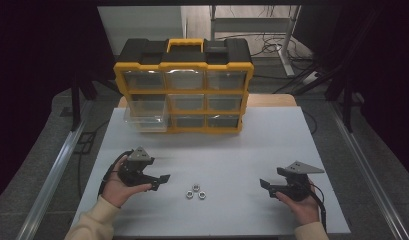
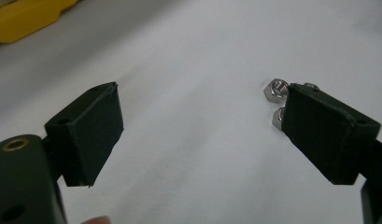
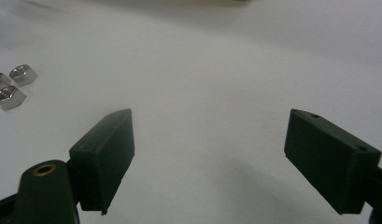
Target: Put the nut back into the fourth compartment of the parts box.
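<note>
Steel nuts (image 1: pixel 196 191), three in a cluster, lie on the white desk (image 1: pixel 232 150) between your hands. Left hand-held gripper (image 1: pixel 161 182) spread wide, aimed at them, likely lining up a pick; right hand-held gripper (image 1: pixel 266 186) also released, well apart. Beyond, yellow organizer (image 1: pixel 184 85) has one clear drawer (image 1: pixel 147 117) pulled out, probably to receive them.

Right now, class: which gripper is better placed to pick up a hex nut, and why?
Left. The left gripper sits open just beside the three hex nuts, which lie close behind one of its jaws in its own view. The right gripper, also open, sits farther off.
</note>
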Demonstrator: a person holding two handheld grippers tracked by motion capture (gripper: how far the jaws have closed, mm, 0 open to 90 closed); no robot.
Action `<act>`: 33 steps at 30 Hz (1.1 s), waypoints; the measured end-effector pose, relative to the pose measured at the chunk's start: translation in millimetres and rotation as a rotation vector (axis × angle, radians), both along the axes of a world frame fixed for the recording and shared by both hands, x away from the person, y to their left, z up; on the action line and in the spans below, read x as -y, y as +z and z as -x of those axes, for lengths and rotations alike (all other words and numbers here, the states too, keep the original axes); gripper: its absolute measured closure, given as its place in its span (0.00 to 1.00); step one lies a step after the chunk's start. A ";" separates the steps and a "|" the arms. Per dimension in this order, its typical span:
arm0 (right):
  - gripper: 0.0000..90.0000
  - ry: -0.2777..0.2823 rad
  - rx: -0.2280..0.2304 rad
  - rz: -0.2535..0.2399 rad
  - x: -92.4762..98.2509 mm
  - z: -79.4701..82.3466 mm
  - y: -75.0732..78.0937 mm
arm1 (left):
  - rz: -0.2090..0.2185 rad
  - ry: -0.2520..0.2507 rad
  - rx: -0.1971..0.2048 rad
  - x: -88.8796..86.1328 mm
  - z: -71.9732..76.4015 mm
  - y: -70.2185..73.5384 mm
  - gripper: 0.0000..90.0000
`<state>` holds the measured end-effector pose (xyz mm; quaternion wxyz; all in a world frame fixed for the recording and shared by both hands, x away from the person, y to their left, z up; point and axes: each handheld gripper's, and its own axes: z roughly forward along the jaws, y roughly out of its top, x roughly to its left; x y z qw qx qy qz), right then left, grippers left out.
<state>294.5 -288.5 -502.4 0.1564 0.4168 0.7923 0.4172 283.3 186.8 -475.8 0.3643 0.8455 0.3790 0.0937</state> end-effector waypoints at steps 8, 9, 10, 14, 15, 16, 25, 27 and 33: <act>0.19 0.003 0.004 0.002 -0.8 -0.7 0.7 | -0.027 -0.047 -0.004 13.7 -0.4 3.7 0.16; 0.19 0.003 0.004 0.002 -0.7 -0.8 0.9 | -0.028 -0.047 -0.001 15.2 -0.4 4.1 0.16; 0.19 0.003 0.005 0.003 -0.7 -0.9 0.9 | -0.031 -0.050 0.003 17.1 -0.6 4.4 0.16; 0.19 0.000 0.003 0.004 -0.3 -1.6 0.6 | -0.056 -0.076 -0.006 25.2 -1.5 3.0 0.16; 0.19 0.000 0.004 0.004 -0.2 -1.8 0.6 | -0.056 -0.076 -0.006 25.2 -1.5 3.0 0.16; 0.19 -0.001 0.003 0.004 -0.3 -1.9 0.6 | -0.061 -0.081 -0.010 26.7 -1.4 2.9 0.16; 0.19 0.004 0.003 0.012 -1.9 -2.8 0.3 | -0.085 -0.140 -0.009 47.5 3.0 3.0 0.16; 0.19 0.003 0.003 0.012 -2.0 -2.8 0.3 | -0.092 -0.151 -0.008 51.9 3.3 2.4 0.16; 0.19 0.010 0.005 0.013 -2.9 -3.4 0.2 | -0.134 -0.188 -0.024 65.8 6.4 -3.6 0.16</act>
